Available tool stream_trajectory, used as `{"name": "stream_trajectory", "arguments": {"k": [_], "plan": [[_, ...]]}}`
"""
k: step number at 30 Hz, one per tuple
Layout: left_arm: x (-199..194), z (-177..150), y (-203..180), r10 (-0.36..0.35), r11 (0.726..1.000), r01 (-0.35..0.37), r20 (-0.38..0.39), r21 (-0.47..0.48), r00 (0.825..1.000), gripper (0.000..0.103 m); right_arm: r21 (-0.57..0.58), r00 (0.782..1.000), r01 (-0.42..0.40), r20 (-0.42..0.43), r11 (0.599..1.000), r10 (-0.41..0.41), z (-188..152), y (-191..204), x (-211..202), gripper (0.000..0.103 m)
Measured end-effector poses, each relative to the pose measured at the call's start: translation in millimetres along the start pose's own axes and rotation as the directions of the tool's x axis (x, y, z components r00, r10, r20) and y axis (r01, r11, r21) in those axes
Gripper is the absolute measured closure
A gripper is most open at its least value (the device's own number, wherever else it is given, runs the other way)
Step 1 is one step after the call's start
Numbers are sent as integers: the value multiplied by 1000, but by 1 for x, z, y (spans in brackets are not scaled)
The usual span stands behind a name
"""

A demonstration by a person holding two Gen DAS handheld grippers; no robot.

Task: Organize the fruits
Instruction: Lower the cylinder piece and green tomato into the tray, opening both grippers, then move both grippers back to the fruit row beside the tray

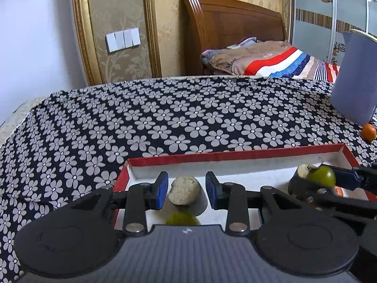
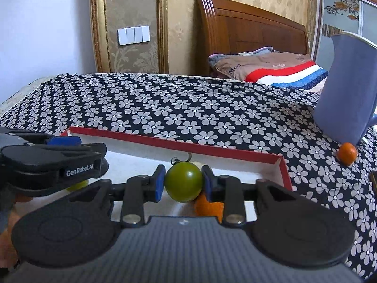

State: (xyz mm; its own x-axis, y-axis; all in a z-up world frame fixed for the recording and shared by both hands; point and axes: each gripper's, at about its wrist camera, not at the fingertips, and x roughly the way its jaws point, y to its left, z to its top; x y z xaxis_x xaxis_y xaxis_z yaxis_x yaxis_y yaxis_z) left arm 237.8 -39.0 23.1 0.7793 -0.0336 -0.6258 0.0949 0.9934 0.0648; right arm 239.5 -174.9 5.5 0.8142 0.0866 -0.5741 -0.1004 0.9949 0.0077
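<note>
While both tongs hang over the red box (image 2: 235, 152) | right gripper (image 2: 182, 184) pinches a green tomato (image 2: 182, 181) | left gripper (image 1: 186, 189) part-open, empty, around a tan lump (image 1: 184, 189) | orange (image 2: 346, 153) at 3 o'clock.

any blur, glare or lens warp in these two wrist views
Left wrist view: strong fisheye bend, the red box rim curves; sharp, no glare. Right wrist view: same warp, the blue jug leans inward; green tomato crisp, soft even daylight, faint shadows only.
</note>
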Motion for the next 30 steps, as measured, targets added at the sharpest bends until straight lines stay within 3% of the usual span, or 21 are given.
{"name": "stream_trajectory", "arguments": {"k": [6,7,9,11,12,13,16,19,23,27,30], "plan": [[-8,-4,-1,25,1000,-25,-2,6,1000,69,-6,998,30,50,1000,-30,0,-1,-16,45],[-12,-5,2,29,1000,-29,-5,4,1000,68,-2,998,32,58,999,-32,-1,-2,-22,41],[-25,-9,12,31,999,-31,-13,-27,999,65,-4,995,51,81,999,-50,-8,-5,-39,23],[-42,-14,23,19,998,-19,-7,-60,1000,64,-5,991,58,122,998,-57,-18,-8,-61,16],[-54,-20,30,11,996,-11,3,-88,1000,57,-4,988,59,144,998,-58,-27,-10,-75,13],[-63,-24,35,3,995,-2,7,-104,1000,42,3,985,57,163,998,-57,-35,-12,-87,11],[-98,-50,47,14,991,-5,65,-130,998,32,33,979,25,200,999,-31,-62,-17,-123,1],[-125,-84,51,37,990,-22,108,-136,993,32,56,974,37,220,998,-48,-95,-17,-146,0],[-140,-122,57,67,982,-43,125,-186,990,31,45,982,88,165,995,-94,-124,-17,-144,0],[-135,-140,55,121,980,-103,98,-171,988,31,66,987,88,130,994,-96,-129,-20,-138,0],[-131,-144,58,103,980,-86,91,-180,990,31,50,990,81,113,995,-86,-128,-18,-132,0]]}}
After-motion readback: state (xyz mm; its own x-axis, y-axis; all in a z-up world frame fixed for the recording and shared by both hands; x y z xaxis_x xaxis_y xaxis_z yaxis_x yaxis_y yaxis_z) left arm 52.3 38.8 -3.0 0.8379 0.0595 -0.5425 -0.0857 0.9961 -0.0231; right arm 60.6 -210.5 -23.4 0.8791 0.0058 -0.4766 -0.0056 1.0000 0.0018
